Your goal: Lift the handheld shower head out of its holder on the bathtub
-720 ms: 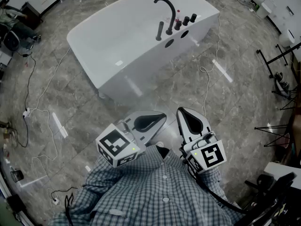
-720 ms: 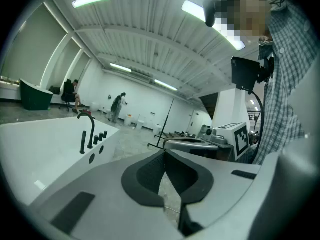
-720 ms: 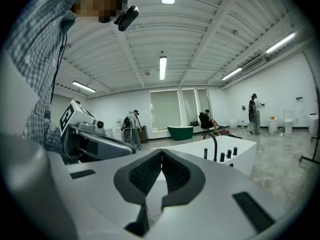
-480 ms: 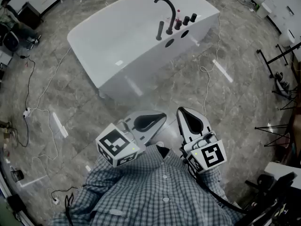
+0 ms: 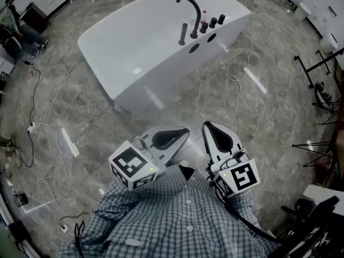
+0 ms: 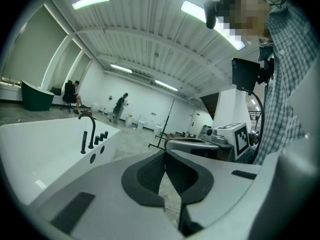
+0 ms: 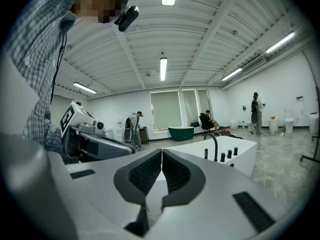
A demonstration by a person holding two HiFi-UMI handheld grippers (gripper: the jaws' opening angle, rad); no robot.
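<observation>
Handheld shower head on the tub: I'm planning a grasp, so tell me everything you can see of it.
The handheld shower head is a slim, dark, stick-shaped wand standing upright in its holder on the rim of the white bathtub. It stands beside the curved dark faucet, in line with three dark knobs. Only the holder touches it; no hose shows. The left hand-held gripper and right hand-held gripper, both shut and empty, are far from it.
</observation>
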